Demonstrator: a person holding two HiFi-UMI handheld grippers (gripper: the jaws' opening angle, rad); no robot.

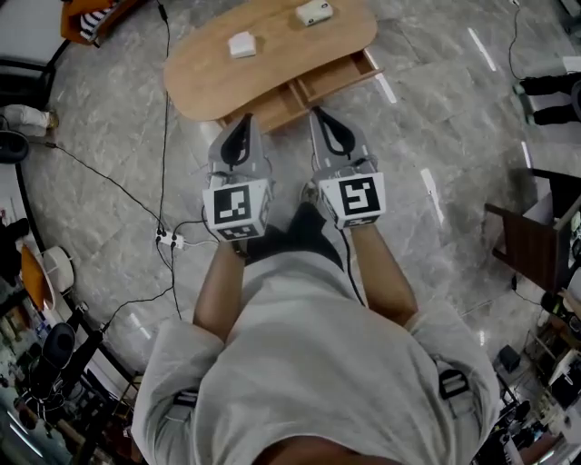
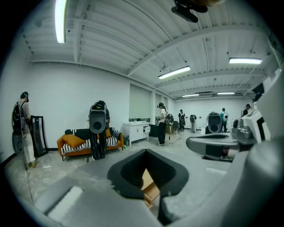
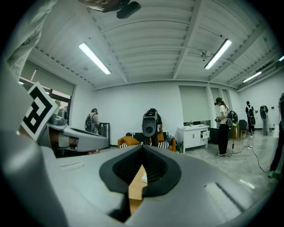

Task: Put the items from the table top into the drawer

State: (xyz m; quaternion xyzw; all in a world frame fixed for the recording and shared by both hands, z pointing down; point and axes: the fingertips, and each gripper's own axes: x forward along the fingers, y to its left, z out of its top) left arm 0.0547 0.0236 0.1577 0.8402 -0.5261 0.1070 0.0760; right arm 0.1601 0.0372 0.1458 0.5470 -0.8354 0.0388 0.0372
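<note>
An oval wooden table [image 1: 209, 68] stands ahead of me on the marble floor. Two small white items lie on its top, one near the middle [image 1: 241, 44] and one toward the far right [image 1: 313, 13]. Its drawer [image 1: 338, 78] is pulled out on the near side. My left gripper [image 1: 239, 134] and right gripper [image 1: 330, 130] hang side by side just short of the table, both shut and empty. Between the closed black pads, a sliver of the wooden table [image 2: 149, 185] shows past the left gripper [image 2: 146, 153], and likewise [image 3: 134, 182] past the right gripper [image 3: 143, 149].
Black cables [image 1: 166, 127] run across the floor to a power strip [image 1: 170, 241] at my left. A dark chair [image 1: 526, 245] stands at the right. Across the room are an orange sofa [image 2: 75, 142], a white cabinet [image 2: 136, 131] and several people.
</note>
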